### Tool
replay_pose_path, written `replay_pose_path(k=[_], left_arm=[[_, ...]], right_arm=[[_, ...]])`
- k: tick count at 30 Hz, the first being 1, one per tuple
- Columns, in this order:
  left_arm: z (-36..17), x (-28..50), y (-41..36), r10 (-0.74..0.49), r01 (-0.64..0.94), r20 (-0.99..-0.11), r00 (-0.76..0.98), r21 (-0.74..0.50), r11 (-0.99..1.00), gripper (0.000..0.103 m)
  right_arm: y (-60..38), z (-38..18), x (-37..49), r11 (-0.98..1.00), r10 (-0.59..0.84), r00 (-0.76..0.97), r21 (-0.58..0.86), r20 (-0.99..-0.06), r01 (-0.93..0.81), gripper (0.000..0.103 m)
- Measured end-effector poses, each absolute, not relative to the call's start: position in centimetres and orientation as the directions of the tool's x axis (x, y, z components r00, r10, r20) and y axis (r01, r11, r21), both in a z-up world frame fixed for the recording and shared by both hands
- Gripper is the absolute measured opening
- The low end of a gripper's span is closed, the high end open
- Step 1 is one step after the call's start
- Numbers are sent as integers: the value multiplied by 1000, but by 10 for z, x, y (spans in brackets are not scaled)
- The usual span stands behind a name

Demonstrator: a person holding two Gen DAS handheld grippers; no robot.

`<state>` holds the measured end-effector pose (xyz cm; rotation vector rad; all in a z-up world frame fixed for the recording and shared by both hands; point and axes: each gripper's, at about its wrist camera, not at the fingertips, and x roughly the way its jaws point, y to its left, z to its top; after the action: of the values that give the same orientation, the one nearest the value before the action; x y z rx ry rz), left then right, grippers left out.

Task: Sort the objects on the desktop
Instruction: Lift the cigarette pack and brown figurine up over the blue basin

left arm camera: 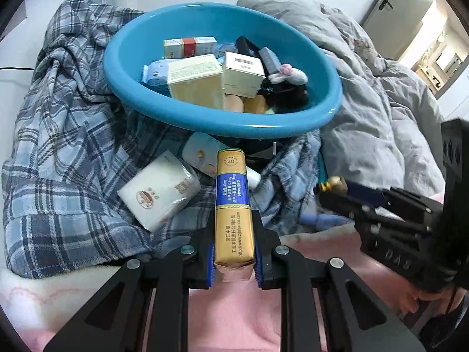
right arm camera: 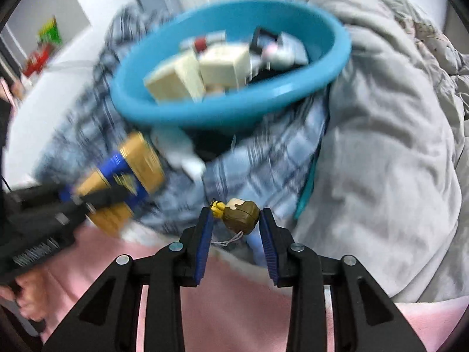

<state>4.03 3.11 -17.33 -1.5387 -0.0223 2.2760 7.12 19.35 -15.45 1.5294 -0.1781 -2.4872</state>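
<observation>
My left gripper (left arm camera: 234, 228) is shut on a gold and blue cigarette pack (left arm camera: 232, 202) and holds it upright in front of the blue basin (left arm camera: 164, 108). The basin holds several boxes and small items. My right gripper (right arm camera: 236, 220) is shut on a small brown and yellow toy figure (right arm camera: 240, 212) below the basin's (right arm camera: 140, 114) near rim. In the right wrist view the left gripper (right arm camera: 96, 199) with the pack (right arm camera: 140, 161) is at the left, blurred. In the left wrist view the right gripper (left arm camera: 337, 190) holds the toy (left arm camera: 334, 183) at the right.
A blue plaid cloth (left arm camera: 64, 146) lies under and around the basin. A white tissue pack (left arm camera: 159, 192) and a white pouch (left arm camera: 199, 154) lie on it. A grey quilt (left arm camera: 381, 111) is at the right. A pink blanket (left arm camera: 234, 316) lies below.
</observation>
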Motion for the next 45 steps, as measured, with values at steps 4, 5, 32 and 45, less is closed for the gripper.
replay_pose_path(k=[4, 5, 32, 45], left_arm=[[-168, 49, 31, 346, -328, -884, -314, -241, -913, 21], [-166, 50, 31, 346, -329, -883, -317, -240, -913, 21], [-25, 7, 12, 325, -314, -710, -625, -152, -937, 21], [102, 1, 6, 303, -299, -435, -848, -80, -951, 21]], right_arm=[[196, -150, 58, -973, -230, -449, 209, -863, 97, 32], [209, -153, 65, -973, -232, -449, 214, -863, 91, 32], [187, -3, 19, -991, -130, -734, 66, -667, 116, 32], [177, 131, 18, -991, -132, -918, 40, -375, 126, 32]])
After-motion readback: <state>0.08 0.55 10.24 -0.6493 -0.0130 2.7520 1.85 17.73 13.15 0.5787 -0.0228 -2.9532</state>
